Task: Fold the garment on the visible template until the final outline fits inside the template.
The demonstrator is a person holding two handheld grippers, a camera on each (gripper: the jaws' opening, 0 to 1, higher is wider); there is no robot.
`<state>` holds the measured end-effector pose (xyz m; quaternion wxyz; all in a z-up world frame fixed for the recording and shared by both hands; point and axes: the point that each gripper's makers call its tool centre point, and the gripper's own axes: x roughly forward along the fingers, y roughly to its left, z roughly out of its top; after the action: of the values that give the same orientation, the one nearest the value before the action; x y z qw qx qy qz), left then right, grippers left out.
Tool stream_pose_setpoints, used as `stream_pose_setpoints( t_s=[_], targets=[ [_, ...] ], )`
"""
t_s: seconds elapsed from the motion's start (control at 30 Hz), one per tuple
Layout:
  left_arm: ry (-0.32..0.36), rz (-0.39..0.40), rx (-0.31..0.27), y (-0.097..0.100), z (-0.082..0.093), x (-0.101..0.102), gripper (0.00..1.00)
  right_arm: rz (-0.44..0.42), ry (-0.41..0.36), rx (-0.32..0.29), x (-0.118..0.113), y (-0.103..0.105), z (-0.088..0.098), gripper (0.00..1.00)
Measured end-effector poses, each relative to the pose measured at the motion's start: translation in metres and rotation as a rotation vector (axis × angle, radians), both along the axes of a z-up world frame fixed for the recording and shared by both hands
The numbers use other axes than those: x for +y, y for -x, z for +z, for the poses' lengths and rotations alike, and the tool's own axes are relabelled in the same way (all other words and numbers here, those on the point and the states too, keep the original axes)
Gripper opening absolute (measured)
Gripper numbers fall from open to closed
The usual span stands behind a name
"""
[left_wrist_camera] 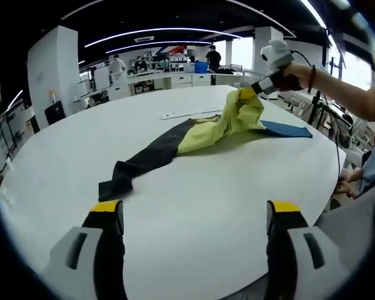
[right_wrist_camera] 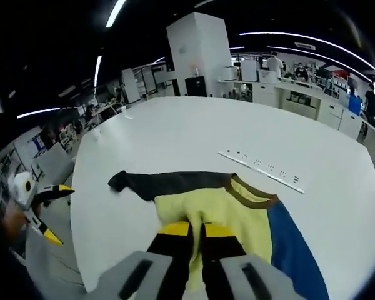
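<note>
I'm working over a big white table (left_wrist_camera: 194, 212) with a rounded edge, set in an open workshop with benches, a white column and strip lights overhead; a few people stand at the far benches.

On the table I count one garment (left_wrist_camera: 200, 134), one blue template (left_wrist_camera: 287, 129) and one white strip with dark marks (right_wrist_camera: 262, 167). The garment is yellow in the body with a brown collar and dark grey sleeves. One dark sleeve trails out flat toward the middle of the table, while the yellow body lies partly over the blue template near the table's edge by the person. The strip lies apart from the garment, farther in on the table.

My left gripper (left_wrist_camera: 194, 215) hangs over bare table short of the sleeve's end, jaws spread wide and holding nothing. In the right gripper view it shows off the table's edge.

My right gripper (right_wrist_camera: 197, 228) has its jaws pressed close together, pinching a fold of the yellow cloth. In the left gripper view it (left_wrist_camera: 255, 89) lifts that cloth into a peak above the template, with the person's hand (left_wrist_camera: 300, 76) behind it.
</note>
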<state>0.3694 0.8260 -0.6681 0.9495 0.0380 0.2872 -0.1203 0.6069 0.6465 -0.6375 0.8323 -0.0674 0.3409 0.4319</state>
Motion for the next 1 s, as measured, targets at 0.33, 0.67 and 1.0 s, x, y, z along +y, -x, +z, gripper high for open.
stream_pose_setpoints(
  t_s=[0.33,0.67,1.0],
  targets=[
    [0.008,0.004,-0.033,-0.011,0.003,-0.002,0.86,-0.051,0.107,-0.044,-0.004,-0.048,-0.011,0.01],
    [0.018,-0.021,-0.043,-0.023,0.002,-0.012,0.82,-0.049,0.272,-0.061,-0.017,-0.08,-0.047,0.01],
    [0.01,-0.012,-0.027,-0.023,-0.004,-0.008,0.81,-0.003,0.372,-0.042,-0.027,-0.088,-0.098,0.01]
  ],
)
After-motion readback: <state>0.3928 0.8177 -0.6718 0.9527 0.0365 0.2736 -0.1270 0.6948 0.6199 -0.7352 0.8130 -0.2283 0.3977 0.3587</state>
